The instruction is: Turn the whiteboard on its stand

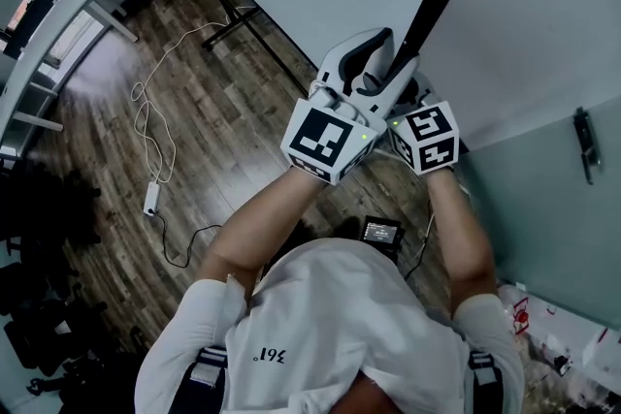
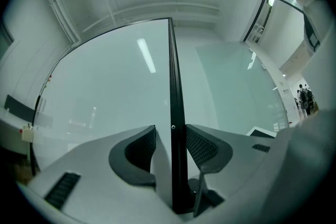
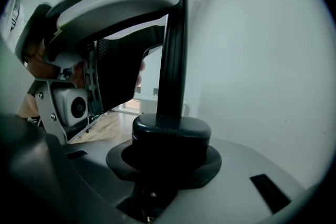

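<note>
**Jaws being pressed on the edge of the whiteboard (image 2: 110, 97)**

Closest to the lens, the black frame edge (image 2: 174, 76) is being pinched by the left gripper (image 2: 171, 141). Its ribbed pads (image 2: 202, 145) are being set one on each side of the edge, with nothing else between them. Lower on the same edge, a rounded black fitting (image 3: 170, 136) of the frame is being clasped by the right gripper (image 3: 168, 160), and the frame is being shown rising straight out of that grip. Neither pair of fingers is being left slack.

The whiteboard is being shown upright and nearly edge-on, with its glossy face stretching away to the left of the gripped edge. Below it, on the wooden floor (image 1: 213, 131), a black foot (image 1: 241, 19) is showing; it is probably part of the stand.

By the look of it, a broad, stiff and fairly heavy panel is being dealt with. It is likely to swing as one piece about its mount rather than flex. The face looks too slick and too wide to be gripped, so the thin frame is being judged the only sound hold. The outer edge also gives the most leverage. The smooth frame could slide through the pads, and the stand could shift if the push is being made abruptly.
</note>
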Demonstrator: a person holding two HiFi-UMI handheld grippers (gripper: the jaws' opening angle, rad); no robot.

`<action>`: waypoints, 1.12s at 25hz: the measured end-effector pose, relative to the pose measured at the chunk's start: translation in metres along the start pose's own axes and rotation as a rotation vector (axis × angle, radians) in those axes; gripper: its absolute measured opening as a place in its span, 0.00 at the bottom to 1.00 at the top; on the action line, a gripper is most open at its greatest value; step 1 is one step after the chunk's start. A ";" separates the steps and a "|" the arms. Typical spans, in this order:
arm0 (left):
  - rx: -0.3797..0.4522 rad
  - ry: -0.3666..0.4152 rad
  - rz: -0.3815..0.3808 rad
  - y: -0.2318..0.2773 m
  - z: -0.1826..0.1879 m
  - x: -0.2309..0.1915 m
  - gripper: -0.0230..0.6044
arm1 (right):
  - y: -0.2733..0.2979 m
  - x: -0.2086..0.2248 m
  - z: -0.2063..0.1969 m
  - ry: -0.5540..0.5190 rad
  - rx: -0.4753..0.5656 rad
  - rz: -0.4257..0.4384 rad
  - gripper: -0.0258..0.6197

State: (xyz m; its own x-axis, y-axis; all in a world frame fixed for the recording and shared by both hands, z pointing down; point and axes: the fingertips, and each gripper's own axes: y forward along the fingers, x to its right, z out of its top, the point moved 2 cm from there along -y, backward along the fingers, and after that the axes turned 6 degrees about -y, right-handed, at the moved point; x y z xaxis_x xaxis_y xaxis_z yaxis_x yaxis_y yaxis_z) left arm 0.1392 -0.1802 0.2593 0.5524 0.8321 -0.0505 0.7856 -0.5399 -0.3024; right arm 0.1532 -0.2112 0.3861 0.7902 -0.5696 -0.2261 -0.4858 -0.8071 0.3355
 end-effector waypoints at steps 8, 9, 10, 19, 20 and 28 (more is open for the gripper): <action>0.017 -0.019 0.023 -0.015 0.006 -0.004 0.33 | 0.004 -0.015 0.005 0.003 -0.020 0.000 0.25; 0.019 -0.022 0.025 -0.020 0.007 -0.007 0.33 | 0.006 -0.021 0.008 0.005 -0.020 0.003 0.25; 0.021 -0.025 0.025 -0.025 0.009 -0.009 0.33 | 0.007 -0.027 0.011 0.007 -0.023 0.005 0.25; 0.032 -0.045 -0.028 -0.074 0.025 -0.005 0.33 | 0.001 -0.074 0.017 0.017 -0.060 -0.027 0.25; 0.038 -0.047 -0.027 -0.080 0.027 -0.005 0.33 | 0.001 -0.080 0.019 0.018 -0.063 -0.029 0.25; 0.043 -0.055 -0.049 -0.125 0.040 -0.001 0.33 | -0.006 -0.125 0.026 0.025 -0.080 -0.037 0.25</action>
State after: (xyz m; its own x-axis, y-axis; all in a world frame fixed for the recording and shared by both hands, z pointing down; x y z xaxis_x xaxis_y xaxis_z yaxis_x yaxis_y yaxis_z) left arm 0.0293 -0.1085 0.2590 0.4964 0.8638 -0.0868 0.7979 -0.4933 -0.3465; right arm 0.0472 -0.1392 0.3884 0.8166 -0.5347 -0.2175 -0.4253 -0.8121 0.3994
